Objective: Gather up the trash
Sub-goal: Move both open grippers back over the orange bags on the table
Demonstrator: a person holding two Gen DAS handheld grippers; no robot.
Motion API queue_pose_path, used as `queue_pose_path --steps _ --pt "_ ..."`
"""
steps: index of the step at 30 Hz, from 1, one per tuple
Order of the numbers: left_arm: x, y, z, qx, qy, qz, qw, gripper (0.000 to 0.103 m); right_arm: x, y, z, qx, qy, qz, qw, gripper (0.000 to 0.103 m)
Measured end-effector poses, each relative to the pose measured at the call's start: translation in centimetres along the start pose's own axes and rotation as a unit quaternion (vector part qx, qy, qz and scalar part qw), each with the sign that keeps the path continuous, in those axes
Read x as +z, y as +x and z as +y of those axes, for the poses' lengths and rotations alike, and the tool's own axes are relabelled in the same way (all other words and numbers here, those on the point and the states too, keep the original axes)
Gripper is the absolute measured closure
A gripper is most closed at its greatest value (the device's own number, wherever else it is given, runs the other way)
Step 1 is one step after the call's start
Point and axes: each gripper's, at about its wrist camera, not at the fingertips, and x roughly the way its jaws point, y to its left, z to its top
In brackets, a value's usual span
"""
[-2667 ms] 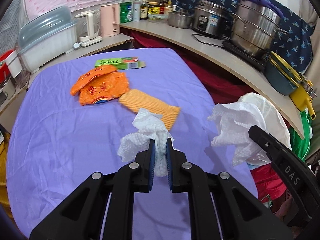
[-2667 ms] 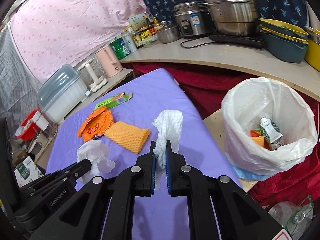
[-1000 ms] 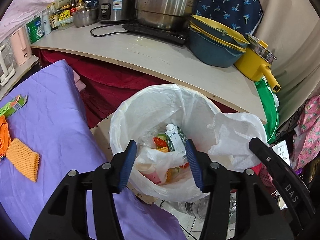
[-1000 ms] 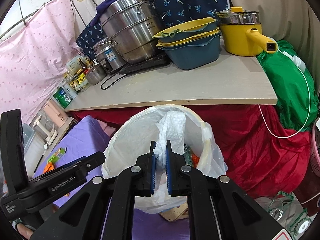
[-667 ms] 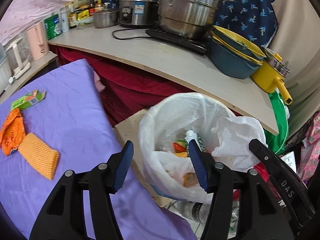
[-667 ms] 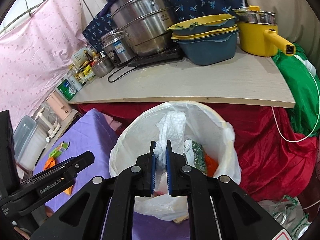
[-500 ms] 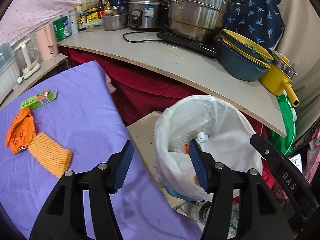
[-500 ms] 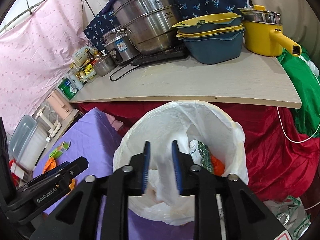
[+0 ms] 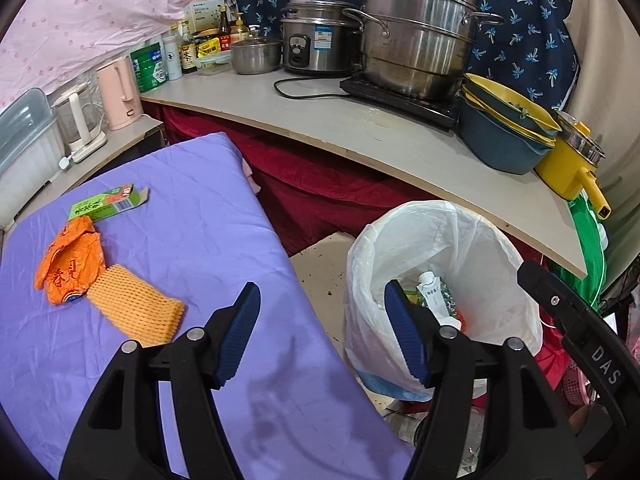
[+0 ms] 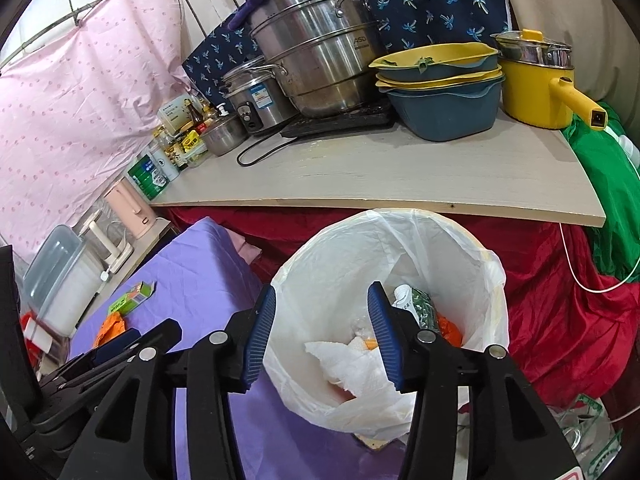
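The bin [image 10: 460, 248], lined with a white bag, stands on the floor just beside the purple-covered desk [image 9: 192, 240] and below a long wooden counter [image 10: 400, 176]. Inside it lie crumpled white paper towels [image 10: 352, 364], a small green-and-white carton [image 10: 416, 304] and orange scraps. The right gripper [image 10: 322, 334] hangs over the bin's mouth, its fingers opening with nothing between them. The left gripper [image 9: 322, 334] sits over the desk edge beside the bin, fingers also opening and empty. Still on the desk, well apart from the bin, are a yellow foam net [image 9: 136, 308], an orange wrapper [image 9: 68, 260] touching it, and a green box [image 9: 108, 206] beyond. Steel pots [image 9: 416, 32], stacked basins [image 9: 504, 136] and a yellow pot [image 10: 536, 88] crowd the counter.
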Motion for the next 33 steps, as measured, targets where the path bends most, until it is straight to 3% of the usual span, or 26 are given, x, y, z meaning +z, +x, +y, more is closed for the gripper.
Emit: queue_pose_path --steps 12,33 --pt "-1.5 -2.2 4.8 0.036 -0.031 -0.012 0.9988 0.038 -1.8 -0.9 4.3 0.020 -0.028 0.009 0.999 0.048" --pt "-5.4 -5.9 18.7 0.119 -0.108 -0.011 0.9870 0.037 -7.9 0.7 17.5 0.085 -0.116 0.059 0.988 0.044"
